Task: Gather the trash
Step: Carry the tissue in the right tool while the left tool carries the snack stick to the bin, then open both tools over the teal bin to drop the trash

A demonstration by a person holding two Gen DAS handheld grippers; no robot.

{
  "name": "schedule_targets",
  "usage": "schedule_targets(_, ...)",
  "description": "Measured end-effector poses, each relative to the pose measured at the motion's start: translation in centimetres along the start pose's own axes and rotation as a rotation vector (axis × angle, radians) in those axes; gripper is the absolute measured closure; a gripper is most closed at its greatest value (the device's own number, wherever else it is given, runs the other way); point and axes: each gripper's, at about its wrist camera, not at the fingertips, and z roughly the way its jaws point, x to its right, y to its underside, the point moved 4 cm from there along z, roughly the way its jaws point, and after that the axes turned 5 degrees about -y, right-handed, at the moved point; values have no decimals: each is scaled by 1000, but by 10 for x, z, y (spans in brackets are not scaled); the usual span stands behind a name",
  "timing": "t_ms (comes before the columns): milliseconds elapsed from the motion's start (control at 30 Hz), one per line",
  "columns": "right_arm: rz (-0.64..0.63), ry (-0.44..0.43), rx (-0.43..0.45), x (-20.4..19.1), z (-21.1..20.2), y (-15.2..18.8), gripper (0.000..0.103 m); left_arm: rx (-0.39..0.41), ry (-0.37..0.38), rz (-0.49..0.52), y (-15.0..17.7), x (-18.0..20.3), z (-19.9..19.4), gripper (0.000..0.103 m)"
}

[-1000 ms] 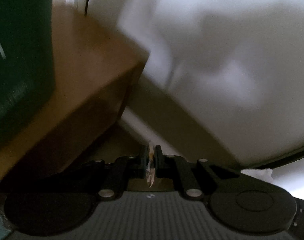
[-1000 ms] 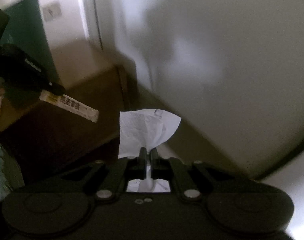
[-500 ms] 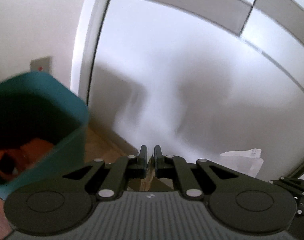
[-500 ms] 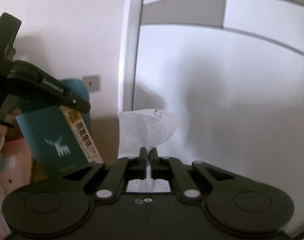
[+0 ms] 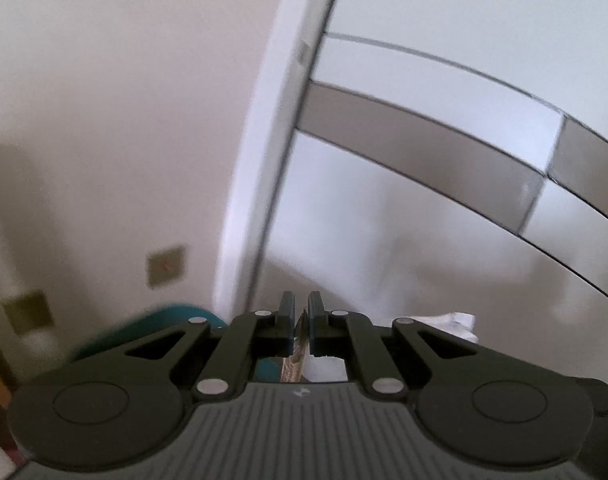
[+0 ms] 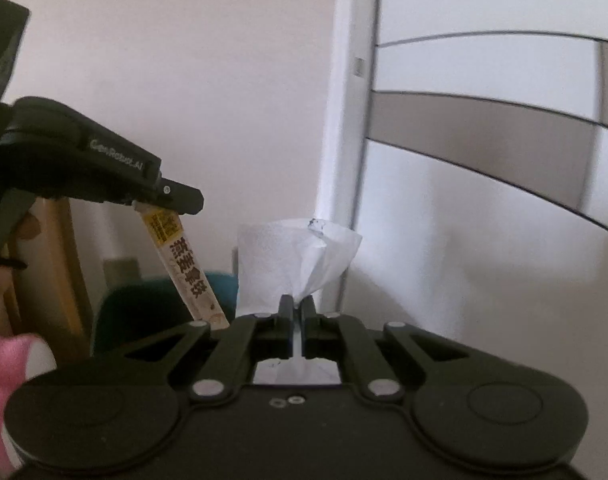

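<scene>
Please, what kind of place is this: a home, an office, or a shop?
Probably a room in a home. There is a plain wall with wall plates, a white door frame beside a panelled door, and a small teal bin on the floor.

The teal bin [image 6: 144,300] sits mostly hidden behind the gripper bodies, its contents unseen. The sachet [image 5: 298,354] shows only edge-on in the left wrist view. Wall plates [image 5: 166,266] blur.

— Colours? White tissue [image 6: 292,264], teal bin [image 6: 144,308], black grippers.
— Sachet [image 6: 184,256]: cream, dark lettering, yellow patch up top. Pink sleeve [image 6: 4,380]. White wardrobe [image 6: 483,220], grey-brown band.
</scene>
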Motion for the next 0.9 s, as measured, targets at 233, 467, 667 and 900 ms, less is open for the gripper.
schedule_targets(233, 42, -70, -31, -46, 62, -14, 101, -9, -100, 21, -4, -52, 17, 97)
schedule_targets(467, 21, -79, -148, -66, 115, 10, 100, -119, -158, 52, 33, -84, 68, 97)
schedule_targets(667, -2, -70, -220, -67, 135, 30, 93, -232, -159, 70, 66, -91, 99, 97)
schedule_targets(900, -7, -55, -243, -63, 139, 35, 83, -330, -145, 82, 97, -91, 107, 97)
